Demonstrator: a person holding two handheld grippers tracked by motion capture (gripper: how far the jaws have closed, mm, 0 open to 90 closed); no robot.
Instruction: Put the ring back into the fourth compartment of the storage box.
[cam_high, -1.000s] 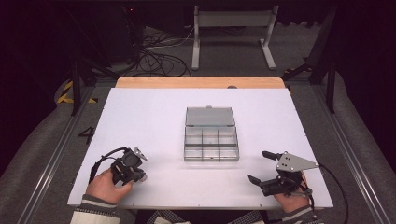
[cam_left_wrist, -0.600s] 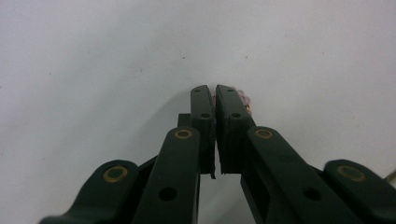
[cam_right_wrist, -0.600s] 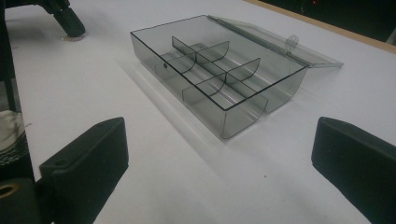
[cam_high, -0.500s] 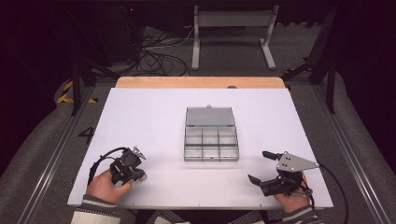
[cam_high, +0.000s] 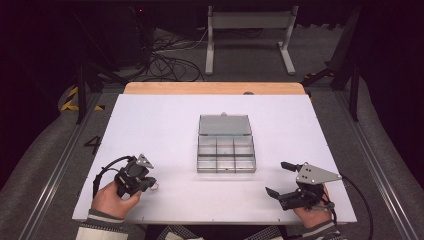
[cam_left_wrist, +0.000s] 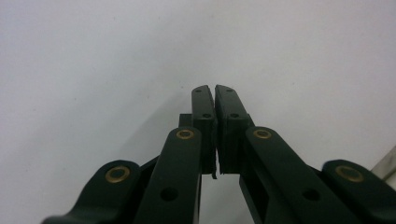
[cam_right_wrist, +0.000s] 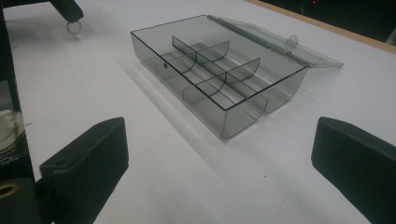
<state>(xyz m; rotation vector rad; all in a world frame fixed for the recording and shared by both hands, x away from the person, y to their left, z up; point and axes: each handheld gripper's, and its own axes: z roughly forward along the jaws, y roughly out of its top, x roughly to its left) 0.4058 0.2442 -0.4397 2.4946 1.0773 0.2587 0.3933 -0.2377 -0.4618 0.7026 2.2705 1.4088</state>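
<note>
A clear plastic compartment box (cam_high: 226, 148) sits near the middle of the white table (cam_high: 160, 120), its hinged lid (cam_high: 224, 125) thrown fully open and lying flat on the far side. Thin dividers split the tray into small cells, and from the right gripper view (cam_right_wrist: 210, 74) the cells in sight look bare.

The left claw (cam_high: 150, 181) rests low at the near left part of the table, well apart from the box, gripped by the person's left hand (cam_high: 112, 197). In the left gripper view its two black jaws are pressed together at the tips with nothing seen between them, and they point at plain white surface. A small ring-shaped object (cam_high: 155, 186) lies just beside its tip, too small to identify.

The right claw (cam_high: 278, 178) is at the near right, held by the right hand (cam_high: 311, 210), with its jaws spread wide and holding nothing. It points toward the box, which lies a little way ahead of it, near but not touching
</note>
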